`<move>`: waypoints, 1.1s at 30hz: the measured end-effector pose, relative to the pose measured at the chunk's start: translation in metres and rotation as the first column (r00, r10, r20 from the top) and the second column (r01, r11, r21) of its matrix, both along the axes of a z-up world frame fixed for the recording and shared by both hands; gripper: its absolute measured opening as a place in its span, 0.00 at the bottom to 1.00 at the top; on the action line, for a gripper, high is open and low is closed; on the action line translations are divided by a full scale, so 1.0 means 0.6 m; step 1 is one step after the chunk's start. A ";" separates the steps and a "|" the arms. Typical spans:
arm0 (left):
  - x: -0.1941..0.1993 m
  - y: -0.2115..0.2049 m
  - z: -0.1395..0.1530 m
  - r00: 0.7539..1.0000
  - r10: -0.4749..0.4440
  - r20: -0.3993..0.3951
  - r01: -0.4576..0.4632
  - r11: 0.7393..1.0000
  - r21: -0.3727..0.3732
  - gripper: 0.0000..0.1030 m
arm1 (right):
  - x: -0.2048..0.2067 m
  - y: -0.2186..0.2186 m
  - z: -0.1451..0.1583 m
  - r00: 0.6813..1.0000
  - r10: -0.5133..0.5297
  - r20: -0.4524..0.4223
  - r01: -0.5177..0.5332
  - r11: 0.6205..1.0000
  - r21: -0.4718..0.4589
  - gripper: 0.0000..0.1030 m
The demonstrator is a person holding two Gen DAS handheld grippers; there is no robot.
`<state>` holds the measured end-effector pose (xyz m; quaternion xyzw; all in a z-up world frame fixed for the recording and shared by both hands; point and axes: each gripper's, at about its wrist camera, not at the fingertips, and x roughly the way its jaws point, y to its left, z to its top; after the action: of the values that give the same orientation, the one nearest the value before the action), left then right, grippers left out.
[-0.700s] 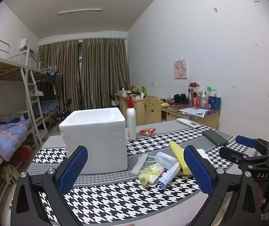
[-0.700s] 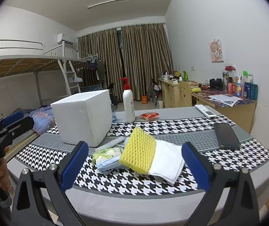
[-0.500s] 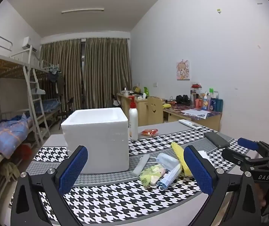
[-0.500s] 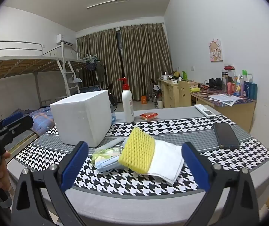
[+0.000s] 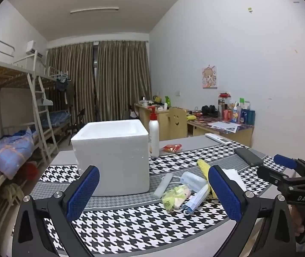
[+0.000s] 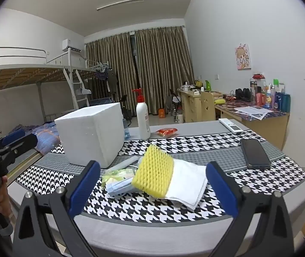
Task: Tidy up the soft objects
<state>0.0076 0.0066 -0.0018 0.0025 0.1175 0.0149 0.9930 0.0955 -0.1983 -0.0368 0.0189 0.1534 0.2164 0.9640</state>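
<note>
A pile of soft things lies on the houndstooth table: a yellow sponge (image 6: 153, 174) leaning on a white cloth (image 6: 187, 181), a blue face mask pack (image 6: 120, 187), a yellow-green packet (image 6: 115, 174) and a clear tube (image 6: 123, 163). In the left wrist view the pile shows the packet (image 5: 175, 197), the mask pack (image 5: 196, 199) and the sponge (image 5: 203, 168) edge-on. A white foam box (image 5: 111, 156) stands open-topped to the left, also in the right wrist view (image 6: 90, 132). My left gripper (image 5: 152, 192) and right gripper (image 6: 152, 190) are both open, empty, short of the pile.
A white pump bottle (image 6: 142, 120), an orange snack packet (image 6: 166, 131), a remote (image 6: 230, 126) and a black phone (image 6: 255, 153) lie farther back and right. The table's front edge (image 6: 152, 227) is close. Bunk beds stand left, desks right.
Both grippers have shifted slightly; the left view has risen a little. Nothing on the table has moved and both grippers stay open.
</note>
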 end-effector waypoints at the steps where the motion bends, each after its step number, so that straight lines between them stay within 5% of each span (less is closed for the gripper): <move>1: 0.001 0.001 0.000 1.000 0.003 -0.004 -0.003 1.000 0.000 0.99 | -0.001 0.000 0.000 1.000 0.000 0.001 0.000 1.000 0.000 0.98; 33: 0.005 0.006 0.002 1.000 0.025 -0.007 -0.025 1.000 -0.015 0.99 | 0.001 0.006 0.003 1.000 0.004 0.013 -0.004 1.000 -0.013 0.98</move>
<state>0.0109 0.0105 -0.0007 -0.0065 0.1212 0.0264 0.9923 0.0960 -0.1947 -0.0351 0.0107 0.1487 0.2174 0.9646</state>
